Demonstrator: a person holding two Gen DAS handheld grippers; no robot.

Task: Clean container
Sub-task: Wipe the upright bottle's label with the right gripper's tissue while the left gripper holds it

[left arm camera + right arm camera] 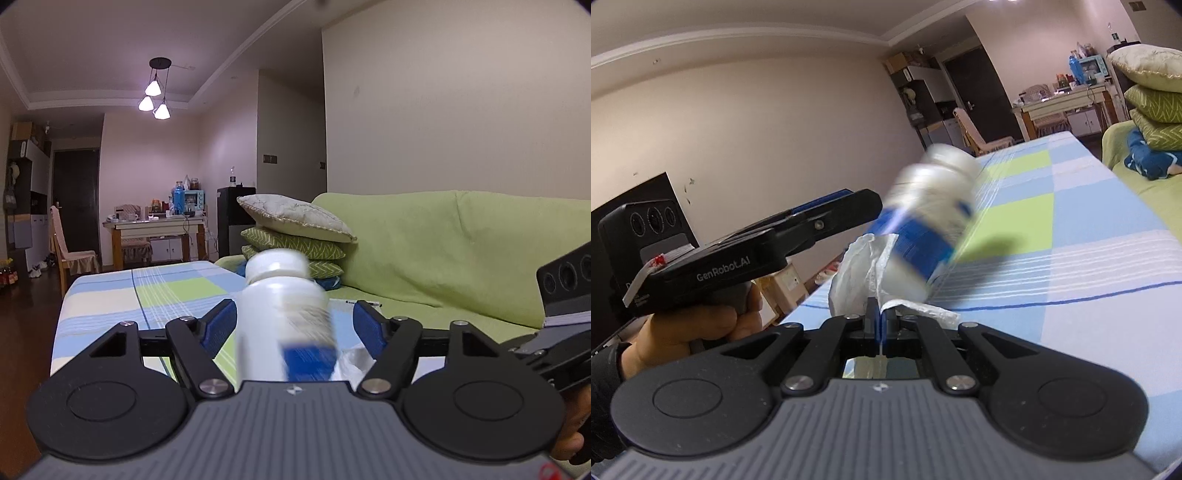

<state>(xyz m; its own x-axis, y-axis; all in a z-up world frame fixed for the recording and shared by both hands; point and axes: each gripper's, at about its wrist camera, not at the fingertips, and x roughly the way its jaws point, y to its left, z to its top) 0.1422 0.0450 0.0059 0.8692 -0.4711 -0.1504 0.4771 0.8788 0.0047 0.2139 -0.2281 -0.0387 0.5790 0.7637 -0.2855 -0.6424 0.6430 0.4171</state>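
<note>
Bottle [284,317], white with a blue label and its cap on, is up off the checked tablecloth [1071,240] and smeared with motion blur, so it's on the move. It sits dead ahead, at twelve o'clock, between the fingers of the left gripper [294,314]. One blue pad looks to be against its side while a sliver of gap shows at the other, and with that blur I cannot tell whether those tongs are really clamped on it. The right gripper [881,314] is clenched tight on a crumpled white tissue [857,269], which bunches up at about seven o'clock from the bottle, right against its base. I'd call this mid-wipe: the cloth is in hand and meeting the container's lower end. How much surface is already clean can't be read from here. By my reckoning the upper body and cap are still to do, then setting everything down.
</note>
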